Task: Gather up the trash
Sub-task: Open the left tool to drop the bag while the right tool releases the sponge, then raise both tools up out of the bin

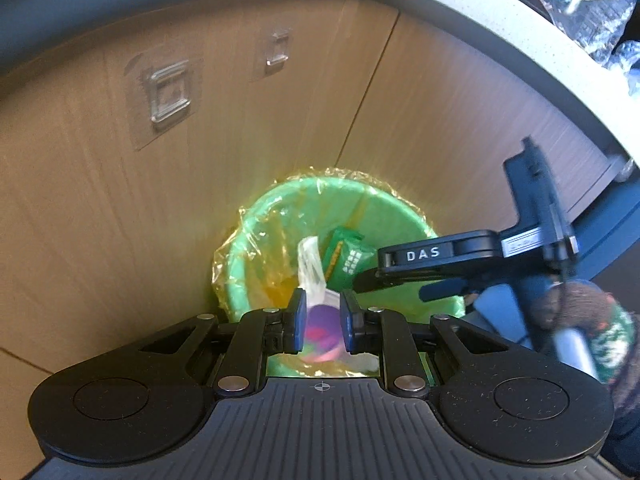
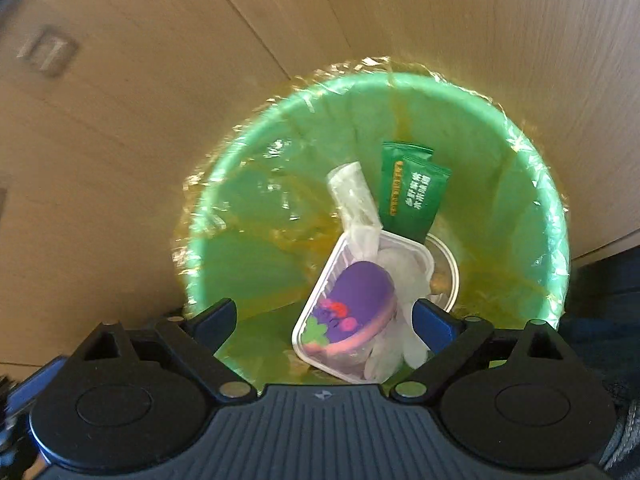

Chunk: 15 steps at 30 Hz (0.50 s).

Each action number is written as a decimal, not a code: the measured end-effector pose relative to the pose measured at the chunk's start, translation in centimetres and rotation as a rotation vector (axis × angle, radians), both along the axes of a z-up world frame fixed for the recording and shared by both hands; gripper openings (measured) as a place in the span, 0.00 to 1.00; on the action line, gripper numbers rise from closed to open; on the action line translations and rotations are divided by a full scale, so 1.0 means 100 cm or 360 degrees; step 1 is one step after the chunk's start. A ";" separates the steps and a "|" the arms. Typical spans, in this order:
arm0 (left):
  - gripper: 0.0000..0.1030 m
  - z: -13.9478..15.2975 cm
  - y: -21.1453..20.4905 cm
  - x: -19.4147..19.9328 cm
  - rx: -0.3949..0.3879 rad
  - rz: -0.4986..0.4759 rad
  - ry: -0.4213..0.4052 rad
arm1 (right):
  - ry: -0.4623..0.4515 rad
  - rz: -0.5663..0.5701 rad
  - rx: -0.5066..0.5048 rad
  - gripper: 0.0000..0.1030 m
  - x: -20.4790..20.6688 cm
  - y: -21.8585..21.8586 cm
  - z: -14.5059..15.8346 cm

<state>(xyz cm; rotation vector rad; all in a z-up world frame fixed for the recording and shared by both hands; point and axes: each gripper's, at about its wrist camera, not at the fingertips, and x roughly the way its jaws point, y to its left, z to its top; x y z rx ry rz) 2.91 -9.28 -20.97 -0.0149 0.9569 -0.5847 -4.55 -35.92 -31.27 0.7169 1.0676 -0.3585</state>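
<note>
A green trash bin (image 1: 280, 216) (image 2: 248, 240) lined with a clear yellowish bag stands against wooden cabinet doors. Inside lie a clear plastic tray with a purple and pink object (image 2: 352, 308) (image 1: 322, 332), a green packet (image 2: 412, 192) (image 1: 346, 258) and a clear wrapper (image 2: 354, 200) (image 1: 310, 264). My left gripper (image 1: 322, 322) hangs over the bin's near rim, its jaws narrowly apart, with the tray seen between them below. My right gripper (image 2: 324, 320) is open wide and empty above the bin; it also shows in the left wrist view (image 1: 400, 280).
Wooden cabinet doors (image 1: 120, 200) with clear stick-on hooks (image 1: 170, 94) rise behind the bin. A pale countertop edge (image 1: 500, 28) runs above, with crinkled foil or plastic (image 1: 580, 4) on it. A gloved hand (image 1: 580, 312) holds the right gripper.
</note>
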 end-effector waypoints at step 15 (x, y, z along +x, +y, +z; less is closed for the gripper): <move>0.21 0.155 0.052 -0.060 -0.0275 0.0267 -0.0945 | -0.1147 0.0079 -0.1045 1.00 -0.061 0.108 0.221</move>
